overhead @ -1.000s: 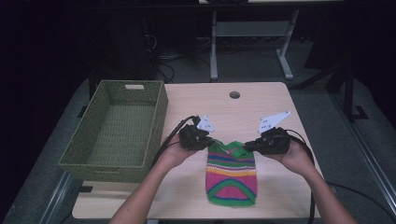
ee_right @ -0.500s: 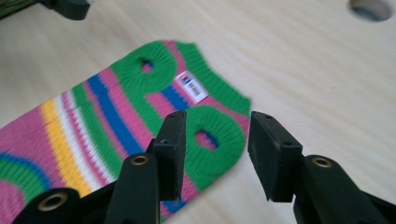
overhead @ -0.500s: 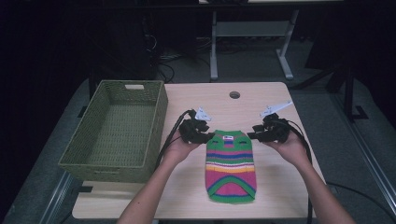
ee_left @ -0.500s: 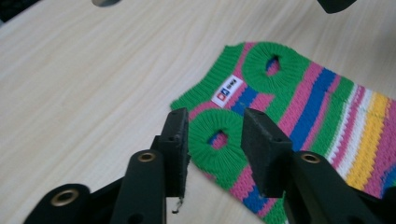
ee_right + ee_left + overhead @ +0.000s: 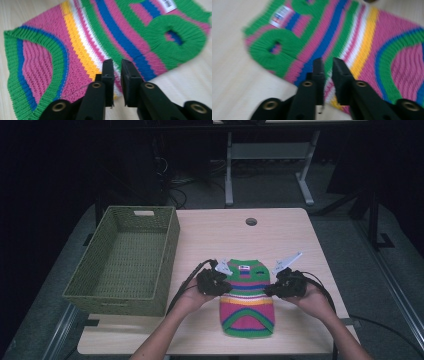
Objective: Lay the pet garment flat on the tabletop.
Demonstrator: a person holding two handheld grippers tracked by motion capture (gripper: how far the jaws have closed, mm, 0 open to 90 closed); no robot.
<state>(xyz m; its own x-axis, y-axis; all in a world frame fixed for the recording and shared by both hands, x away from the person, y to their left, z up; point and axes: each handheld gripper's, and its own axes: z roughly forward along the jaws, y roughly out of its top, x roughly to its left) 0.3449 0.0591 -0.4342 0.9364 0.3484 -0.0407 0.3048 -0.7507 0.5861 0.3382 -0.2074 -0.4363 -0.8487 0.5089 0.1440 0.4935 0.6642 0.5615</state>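
A striped knitted sweater [image 5: 247, 302] in pink, green, blue, yellow and white lies flat on the wooden table [image 5: 225, 232], neck end away from me. My left gripper [image 5: 224, 285] sits at the sweater's left edge, about mid-length. My right gripper [image 5: 272, 289] sits at its right edge. In the left gripper view the jaws [image 5: 328, 61] stand almost together over the sweater [image 5: 367, 35], near an armhole. In the right gripper view the gripper [image 5: 117, 62] looks the same, a slim slit between its jaws above the stripes of the sweater [image 5: 75, 37]. No fabric shows pinched in either gripper.
A green woven basket [image 5: 115, 292], empty, stands on the table's left side, close to my left hand. A round cable hole [image 5: 251, 221] is in the tabletop at the back. Table legs and cables lie on the dark floor beyond.
The sweater's neck end was carried away from me and laid out flat. Both grippers have since drawn back from the top corners to the middle of its sides.
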